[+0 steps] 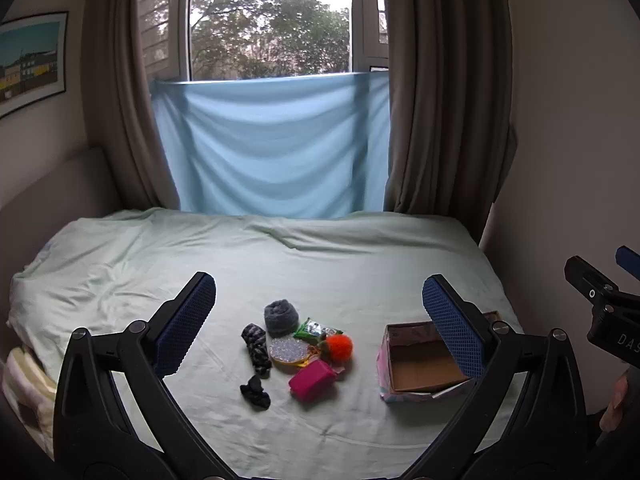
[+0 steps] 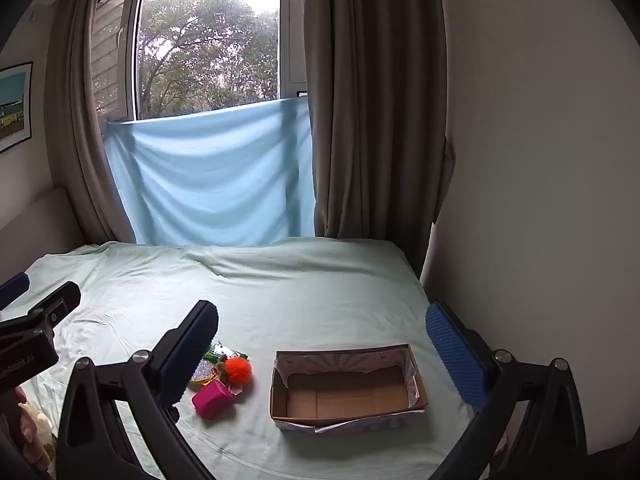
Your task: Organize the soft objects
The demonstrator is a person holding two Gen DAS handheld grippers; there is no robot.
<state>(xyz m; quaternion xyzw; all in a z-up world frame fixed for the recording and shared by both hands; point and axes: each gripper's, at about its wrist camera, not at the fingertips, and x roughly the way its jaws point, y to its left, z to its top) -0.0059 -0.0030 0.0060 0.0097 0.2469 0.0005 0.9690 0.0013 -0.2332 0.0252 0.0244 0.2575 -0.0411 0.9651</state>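
Observation:
A small heap lies on the pale green bed sheet (image 1: 320, 248): a rolled grey sock (image 1: 280, 316), a striped dark sock (image 1: 256, 348), a black scrunchie (image 1: 256, 392), a glittery disc (image 1: 286, 348), a green packet (image 1: 314, 330), an orange pompom (image 1: 340, 346) and a pink pouch (image 1: 312, 378). To their right stands an empty cardboard box (image 1: 408, 330). My left gripper (image 1: 318, 284) hangs open above the heap, holding nothing. My right gripper (image 2: 320, 310) is open over the box (image 2: 340, 360), with the pompom (image 2: 238, 372) and pouch (image 2: 212, 400) beside its left finger.
Brown curtains (image 1: 432, 120) and a light blue cloth (image 1: 272, 144) hang behind the bed. A wall (image 2: 540, 200) closes the right side. Folded bedding (image 1: 24, 380) lies at the bed's left edge. Each gripper shows at the edge of the other's view.

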